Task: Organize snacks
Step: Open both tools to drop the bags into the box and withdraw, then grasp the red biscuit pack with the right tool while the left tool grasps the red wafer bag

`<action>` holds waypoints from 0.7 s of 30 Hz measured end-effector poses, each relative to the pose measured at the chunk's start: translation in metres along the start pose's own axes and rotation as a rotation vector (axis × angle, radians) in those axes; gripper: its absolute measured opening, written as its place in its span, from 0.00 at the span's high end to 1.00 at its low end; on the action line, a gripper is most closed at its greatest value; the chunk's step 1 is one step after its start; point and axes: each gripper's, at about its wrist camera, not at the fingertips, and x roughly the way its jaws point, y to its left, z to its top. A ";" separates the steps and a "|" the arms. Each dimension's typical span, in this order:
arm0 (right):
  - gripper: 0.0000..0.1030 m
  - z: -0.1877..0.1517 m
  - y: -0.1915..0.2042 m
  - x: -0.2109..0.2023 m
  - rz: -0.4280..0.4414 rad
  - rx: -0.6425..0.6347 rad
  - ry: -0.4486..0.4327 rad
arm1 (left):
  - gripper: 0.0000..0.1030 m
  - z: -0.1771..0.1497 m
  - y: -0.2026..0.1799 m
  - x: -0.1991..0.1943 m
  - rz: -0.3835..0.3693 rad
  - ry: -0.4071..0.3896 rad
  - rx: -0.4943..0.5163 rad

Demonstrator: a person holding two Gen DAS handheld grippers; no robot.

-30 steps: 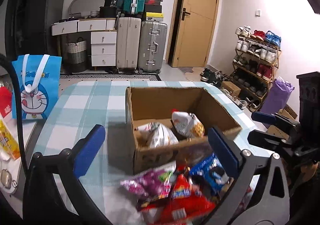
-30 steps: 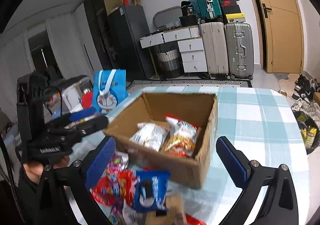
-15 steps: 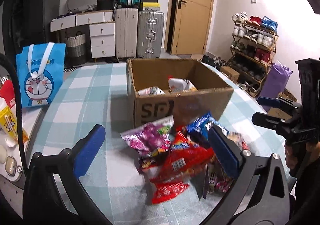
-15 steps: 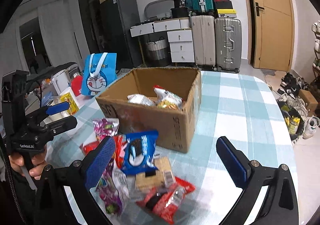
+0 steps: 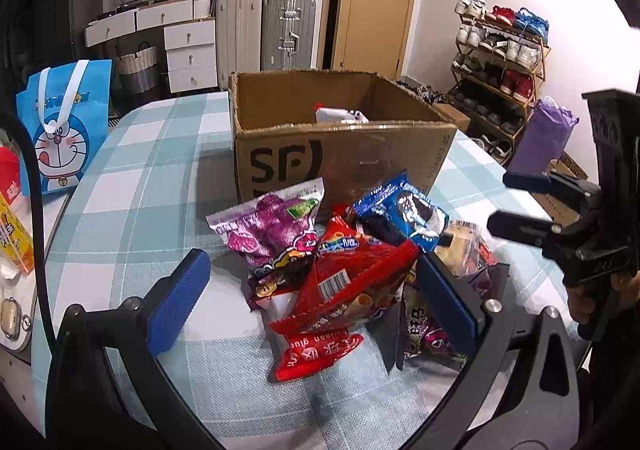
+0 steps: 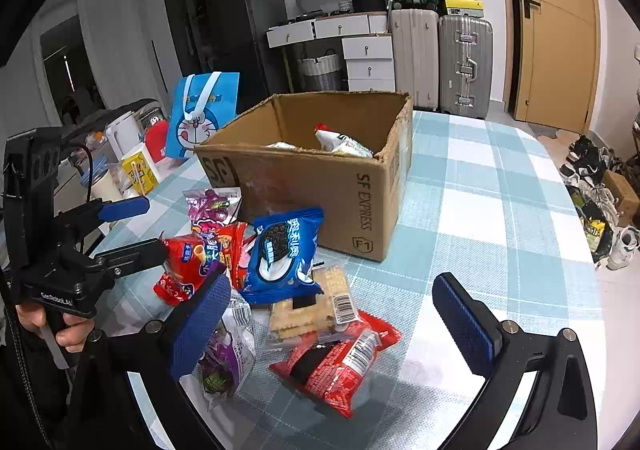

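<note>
Left wrist view
Left gripper (image 5: 312, 290): jaws wide open and empty, above the near edge of the snack pile.
Right gripper (image 5: 520, 201): at the right side, jaws parted, holding nothing.
Snack pile: on the checked worktop (image 5: 132, 193), just in front of the box (image 5: 344, 153); the packs overlap each other.
Red pack (image 5: 352, 290): on top, between the left jaws. It looks light, soft and crinkly; I judge the film is slippery, so the flat sealed edge is a better place to take it than the puffed middle.
Purple pack (image 5: 272, 230): partly under the red pack, near the box front.
Box: open, with some packs already inside; their number I cannot tell.

Right wrist view
Right gripper (image 6: 336, 314): jaws open wide, nothing between them but the pile below.
Blue cookie pack (image 6: 286, 252): it leans on the pile, close to the box. Probably light, and the contents may break, so a gentle hold at the end seam is safer.
Cracker pack (image 6: 308, 306): clear wrap, flat and stiffer; crackers are fragile, so take it by the long sides.
Red bar pack (image 6: 340, 362): nearest to the camera, lying flat, easy to reach.
</note>
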 end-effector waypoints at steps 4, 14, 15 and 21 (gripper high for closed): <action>0.00 0.001 -0.002 0.000 -0.011 0.012 -0.009 | 0.01 0.000 0.000 0.000 -0.018 0.011 -0.004; 0.00 0.001 -0.020 -0.003 -0.058 0.027 0.011 | 0.00 0.001 -0.003 0.004 -0.022 0.028 0.003; 0.00 0.000 -0.022 -0.003 -0.071 0.024 0.014 | 0.01 0.000 -0.003 0.004 -0.024 0.030 0.002; 0.00 -0.007 -0.035 -0.002 -0.101 0.004 0.058 | 0.01 -0.002 -0.001 0.011 -0.028 0.055 -0.012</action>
